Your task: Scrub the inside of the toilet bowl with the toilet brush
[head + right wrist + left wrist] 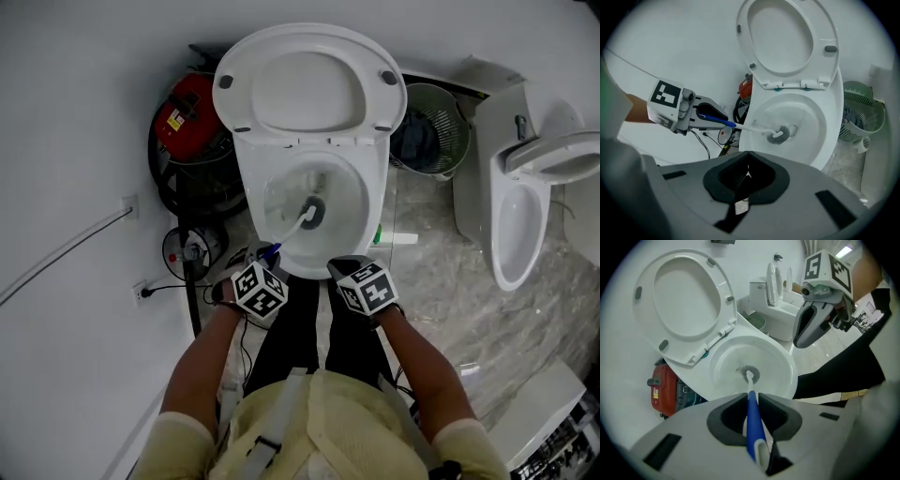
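The white toilet bowl (370, 202) stands in front of me with its seat and lid (309, 80) raised. A toilet brush with a blue and white handle (752, 420) reaches down into the bowl, its grey bristle head (314, 214) at the bottom by the drain. My left gripper (265, 257) is shut on the handle at the bowl's near left rim; the left gripper view shows the handle pinched between the jaws. My right gripper (349, 269) hovers at the near right rim, shut with nothing in it. The brush head (780, 135) and left gripper (701, 116) also show in the right gripper view.
A red appliance (187, 117) with black hoses sits left of the toilet. A green mesh bin (436, 127) stands to the right, and a second white toilet (525, 187) beyond it. A wall socket with a cable (141, 292) is at the left. My legs stand before the bowl.
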Motion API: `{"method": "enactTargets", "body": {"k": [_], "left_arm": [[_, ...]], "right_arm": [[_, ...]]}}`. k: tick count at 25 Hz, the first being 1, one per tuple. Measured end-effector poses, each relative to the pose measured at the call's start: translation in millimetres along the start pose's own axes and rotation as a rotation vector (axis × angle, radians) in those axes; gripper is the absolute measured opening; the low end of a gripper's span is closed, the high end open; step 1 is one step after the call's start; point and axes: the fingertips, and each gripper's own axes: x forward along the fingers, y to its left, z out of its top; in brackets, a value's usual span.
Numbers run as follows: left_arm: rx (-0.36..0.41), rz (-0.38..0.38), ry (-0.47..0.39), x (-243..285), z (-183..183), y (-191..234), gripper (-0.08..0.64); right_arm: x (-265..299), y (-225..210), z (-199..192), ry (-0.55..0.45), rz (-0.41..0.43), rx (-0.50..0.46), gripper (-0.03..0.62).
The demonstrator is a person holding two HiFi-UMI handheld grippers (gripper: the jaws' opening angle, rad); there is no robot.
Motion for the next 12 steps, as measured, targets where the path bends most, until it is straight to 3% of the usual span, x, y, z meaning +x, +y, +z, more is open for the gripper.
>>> {"method": "enactTargets", "body": {"k": [12], "left_arm": [[-0.007, -0.024, 0.018, 51, 13, 0, 0.078]], "right_arm": [[23, -25, -6, 0.014, -0.022, 0.093, 0.015]]}}
